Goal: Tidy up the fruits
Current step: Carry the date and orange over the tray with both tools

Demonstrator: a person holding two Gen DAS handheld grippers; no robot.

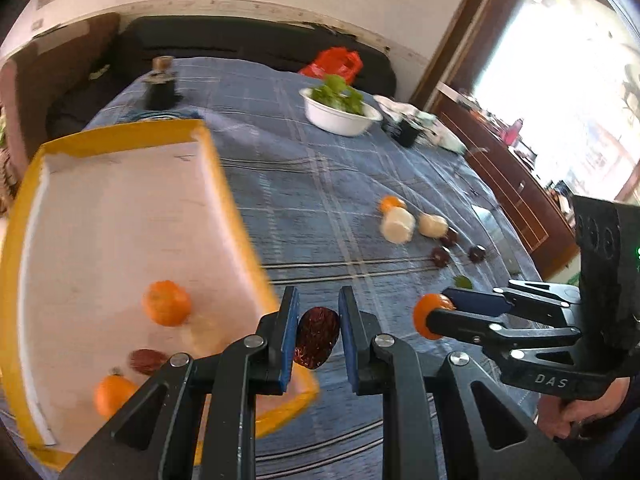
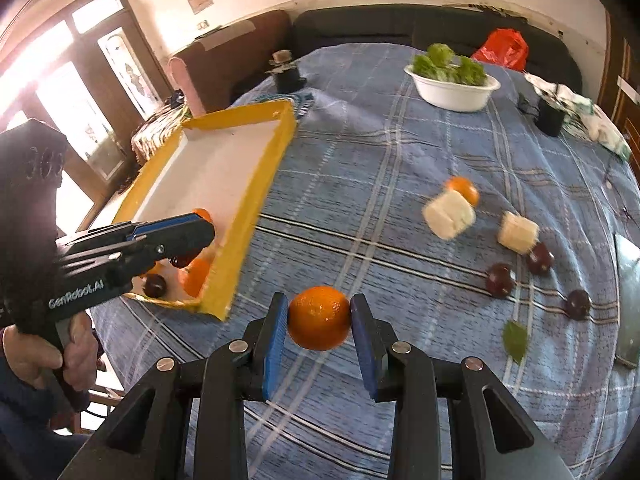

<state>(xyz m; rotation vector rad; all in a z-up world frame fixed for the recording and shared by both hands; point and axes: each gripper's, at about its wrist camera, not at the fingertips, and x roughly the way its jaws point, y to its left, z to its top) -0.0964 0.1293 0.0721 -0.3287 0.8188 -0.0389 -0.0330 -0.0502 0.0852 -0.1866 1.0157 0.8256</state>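
Note:
My left gripper [image 1: 318,316] is shut on a dark red fruit [image 1: 316,340], just right of the near corner of a yellow tray [image 1: 236,208] with a white floor. Two oranges [image 1: 166,303], a dark fruit [image 1: 146,360] and a pale piece lie in that tray. My right gripper [image 2: 320,308] is shut on an orange [image 2: 319,330] above the blue plaid cloth, right of the tray [image 2: 264,168]. In the right wrist view the left gripper [image 2: 206,232] hangs over the tray's near end. Another orange [image 2: 464,190], two white pieces [image 2: 448,214] and three dark fruits [image 2: 499,279] lie loose on the cloth.
A white bowl of greens [image 2: 452,84], a red bag [image 2: 502,50], a black cup [image 2: 550,116] and a dark jar [image 2: 286,72] stand at the table's far side. A green leaf [image 2: 515,338] lies near the dark fruits. A person's hand [image 2: 76,352] holds the left gripper's handle.

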